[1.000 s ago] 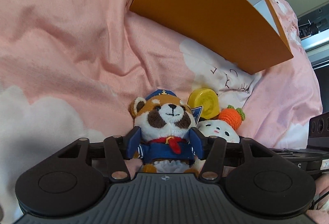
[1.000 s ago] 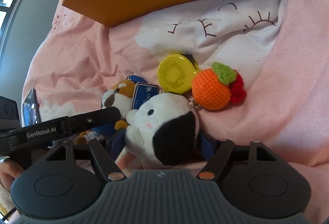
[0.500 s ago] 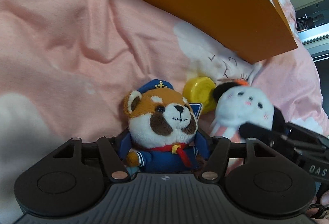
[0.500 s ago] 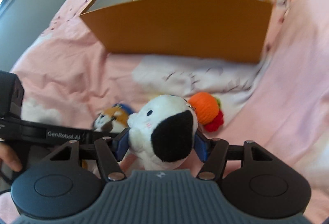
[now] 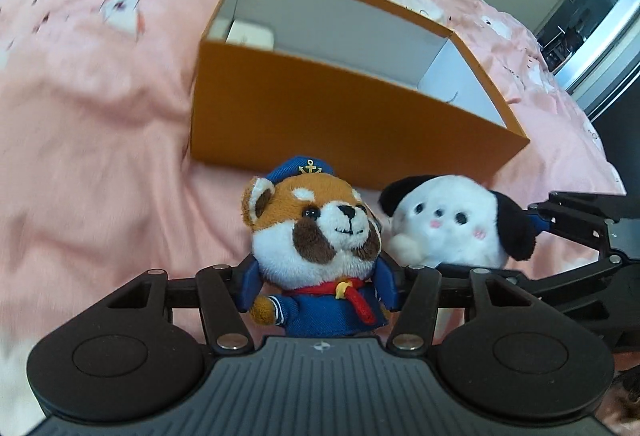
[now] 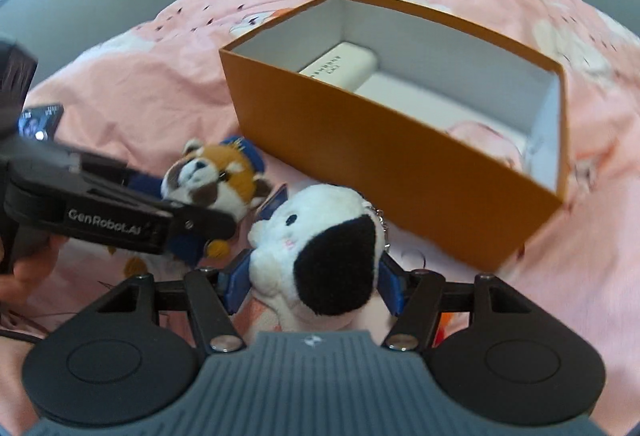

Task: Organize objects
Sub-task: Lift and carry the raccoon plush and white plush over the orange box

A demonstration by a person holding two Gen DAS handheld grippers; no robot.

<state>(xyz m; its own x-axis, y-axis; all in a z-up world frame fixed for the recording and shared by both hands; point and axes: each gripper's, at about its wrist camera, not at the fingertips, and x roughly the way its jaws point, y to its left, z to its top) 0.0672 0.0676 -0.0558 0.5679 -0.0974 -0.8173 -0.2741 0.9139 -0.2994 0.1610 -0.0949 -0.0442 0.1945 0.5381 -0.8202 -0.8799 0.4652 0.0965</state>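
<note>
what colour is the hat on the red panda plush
Blue, with a small gold anchor on the front of the hat; clearest in the left wrist view.

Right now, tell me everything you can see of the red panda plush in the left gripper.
The red panda plush is a small soft toy: orange-and-white furry face, brown cheek patches, black bead eyes, blue sailor cap with a gold anchor, blue outfit, red neckerchief. It sits upright between the left gripper's blue pads, clamped at the body, raised above the pink bedding. It hangs just in front of the orange box, beside the white dog plush.
</note>
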